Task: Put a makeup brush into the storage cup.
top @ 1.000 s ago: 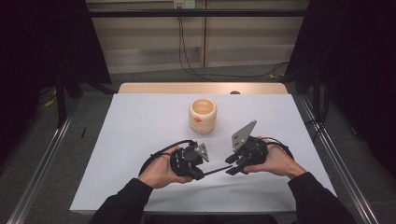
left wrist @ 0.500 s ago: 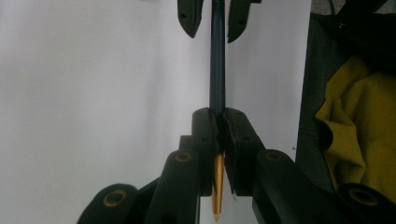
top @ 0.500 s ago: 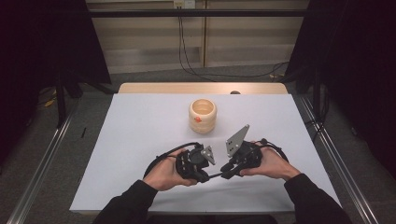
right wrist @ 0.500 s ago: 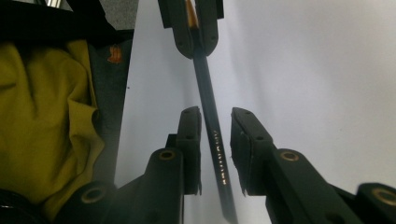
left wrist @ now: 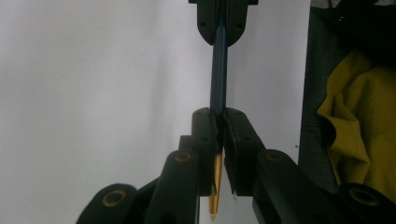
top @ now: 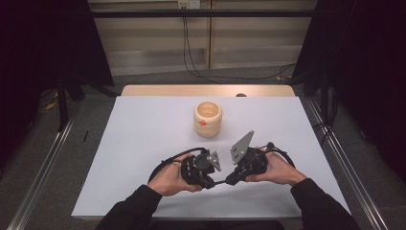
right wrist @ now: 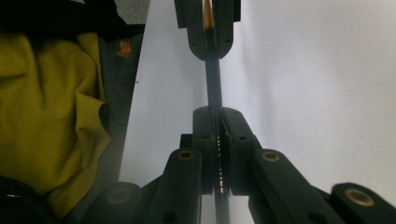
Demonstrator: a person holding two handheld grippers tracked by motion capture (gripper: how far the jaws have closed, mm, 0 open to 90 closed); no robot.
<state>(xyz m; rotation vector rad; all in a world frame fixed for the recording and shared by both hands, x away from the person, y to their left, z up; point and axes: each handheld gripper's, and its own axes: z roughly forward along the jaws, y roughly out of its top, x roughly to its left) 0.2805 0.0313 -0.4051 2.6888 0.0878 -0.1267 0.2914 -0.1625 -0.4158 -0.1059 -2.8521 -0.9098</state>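
In the lower middle of the high view, the two hands hold their grippers close together above the white surface (top: 143,143), jaws turned toward each other. A thin dark pencil (top: 219,182) runs between them, and each gripper is clamped on one end of it.

In the left gripper view, the left gripper (left wrist: 219,135) has its jaws pressed together on the pencil (left wrist: 218,70). The dark blue shaft runs straight up the middle of the frame to the other gripper's jaws at the top edge, while the sharpened, wood-coloured tip pokes out below the jaws at the bottom centre.

In the right gripper view, the right gripper (right wrist: 218,135) is likewise closed on the pencil (right wrist: 213,84), whose shaft climbs the centre of the frame to the left gripper's jaws at the top, where the wood-coloured end shows between them.

A cream ribbed pot (top: 208,118) with a small orange mark on its side stands on the surface in the upper middle of the high view, well apart from the grippers. Yellow cloth (right wrist: 46,116) fills the left of the right gripper view.
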